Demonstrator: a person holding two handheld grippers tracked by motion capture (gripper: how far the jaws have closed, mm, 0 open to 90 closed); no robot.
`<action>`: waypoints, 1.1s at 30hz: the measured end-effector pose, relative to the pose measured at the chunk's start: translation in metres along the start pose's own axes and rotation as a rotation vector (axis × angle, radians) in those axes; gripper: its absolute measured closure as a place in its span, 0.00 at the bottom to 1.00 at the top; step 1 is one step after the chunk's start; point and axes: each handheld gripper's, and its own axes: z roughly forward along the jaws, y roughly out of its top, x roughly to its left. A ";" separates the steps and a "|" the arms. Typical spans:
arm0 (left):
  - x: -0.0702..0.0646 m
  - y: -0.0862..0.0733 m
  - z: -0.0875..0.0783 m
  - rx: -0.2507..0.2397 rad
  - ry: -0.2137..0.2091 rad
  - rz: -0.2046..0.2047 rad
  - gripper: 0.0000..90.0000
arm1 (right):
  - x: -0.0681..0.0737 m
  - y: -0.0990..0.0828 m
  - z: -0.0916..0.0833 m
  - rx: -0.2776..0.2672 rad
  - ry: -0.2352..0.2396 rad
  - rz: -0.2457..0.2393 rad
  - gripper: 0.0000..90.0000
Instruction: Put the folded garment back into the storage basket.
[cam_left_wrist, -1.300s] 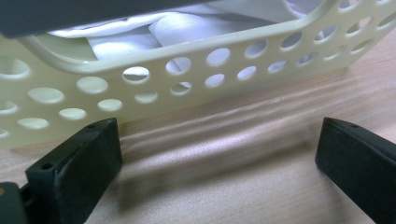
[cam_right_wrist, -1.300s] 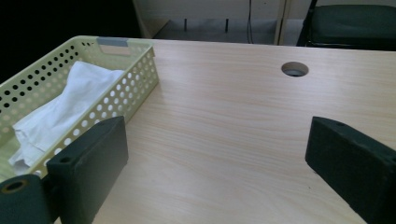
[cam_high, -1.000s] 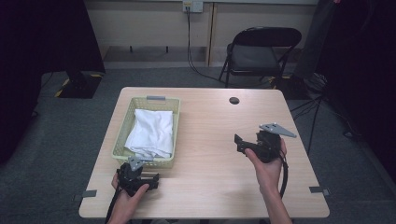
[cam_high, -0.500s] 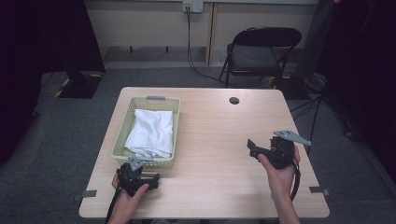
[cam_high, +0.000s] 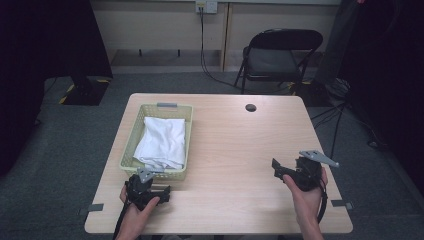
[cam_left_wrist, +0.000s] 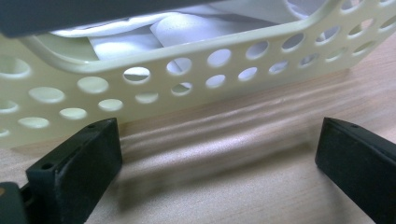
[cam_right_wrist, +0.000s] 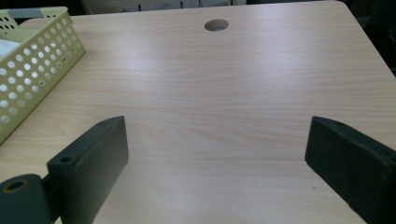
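A pale yellow perforated basket (cam_high: 129, 150) stands on the left of the wooden table, with folded white cloth (cam_high: 162, 140) lying in it. My left gripper (cam_high: 150, 187) rests low at the table's front left, just in front of the basket. Its jaws are open and empty, facing the basket's near wall (cam_left_wrist: 187, 88), with the white cloth (cam_left_wrist: 187, 28) visible over the rim. My right gripper (cam_high: 281, 170) is held over the table's front right, open with nothing between the jaws. In the right gripper view (cam_right_wrist: 219, 128) it looks across bare tabletop, with the basket (cam_right_wrist: 32, 65) at far left.
A round cable hole (cam_high: 250, 107) lies near the table's far edge and also appears as a cable hole (cam_right_wrist: 216, 24) in the right gripper view. A black folding chair (cam_high: 280, 55) stands behind the table. Bare wood spans the table's middle and right (cam_high: 235, 145).
My right gripper has moved to the right and back toward the table's front edge, dropping lower. The left gripper, basket and cloth have stayed put.
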 end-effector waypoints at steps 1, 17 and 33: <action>0.000 0.000 0.000 0.000 0.000 0.000 0.00 | -0.001 -0.002 0.001 0.008 -0.001 0.000 0.06; 0.000 0.000 0.000 0.000 0.001 -0.002 0.00 | -0.016 -0.049 0.022 0.099 -0.075 -0.002 0.07; 0.000 0.000 0.000 0.000 0.000 0.000 0.00 | -0.015 -0.076 0.055 0.197 -0.175 -0.031 0.04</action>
